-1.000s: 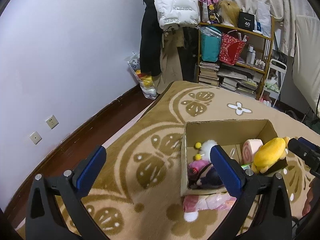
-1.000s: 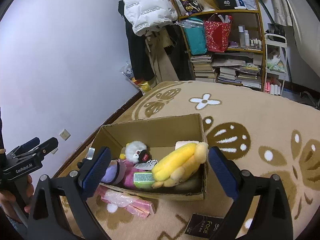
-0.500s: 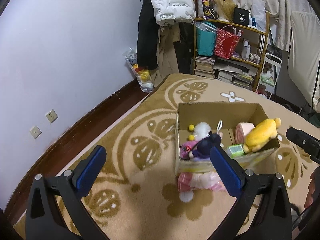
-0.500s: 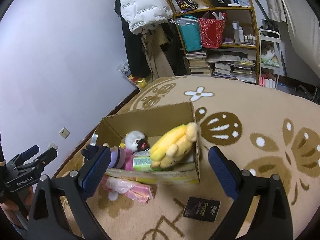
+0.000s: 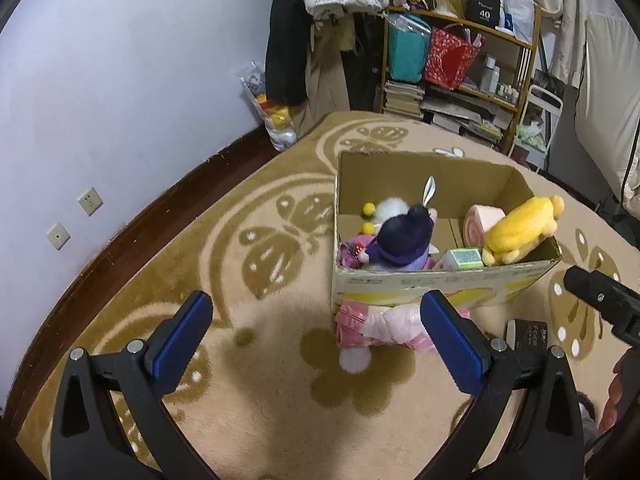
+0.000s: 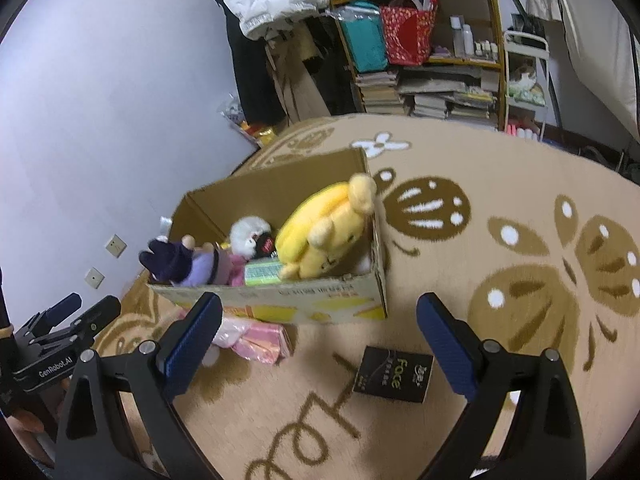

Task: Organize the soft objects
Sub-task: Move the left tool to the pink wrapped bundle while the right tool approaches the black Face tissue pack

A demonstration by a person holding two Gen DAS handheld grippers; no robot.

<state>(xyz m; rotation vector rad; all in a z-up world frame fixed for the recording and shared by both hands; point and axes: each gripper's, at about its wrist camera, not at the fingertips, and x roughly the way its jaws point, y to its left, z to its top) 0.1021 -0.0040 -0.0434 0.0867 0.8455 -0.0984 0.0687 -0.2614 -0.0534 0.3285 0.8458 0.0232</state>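
A cardboard box [image 5: 440,296] [image 6: 320,304] stands on the patterned rug. It holds a yellow plush [image 5: 520,232] [image 6: 320,236], a purple-and-navy plush doll [image 5: 400,240] [image 6: 180,264], a white fluffy toy [image 5: 390,208] [image 6: 250,232], a pink roll [image 5: 482,224] and a green packet [image 5: 464,258] [image 6: 264,272]. A pink wrapped soft toy [image 5: 380,326] [image 6: 256,340] lies on the rug against the box front. My left gripper [image 5: 316,340] is open, held back from the box with nothing between its fingers. My right gripper [image 6: 320,344] is open and empty too.
A black "Face" box [image 6: 394,374] [image 5: 526,332] lies on the rug near the box's right corner. A shelf [image 5: 460,80] [image 6: 420,60] with books and bags stands at the back, with hanging coats [image 5: 288,40] beside it. A plastic bag [image 5: 272,116] leans at the wall.
Both grippers have pulled back and up from the box, which now looks smaller and farther. The purple doll in the box now stands more upright. Both grippers stayed open.
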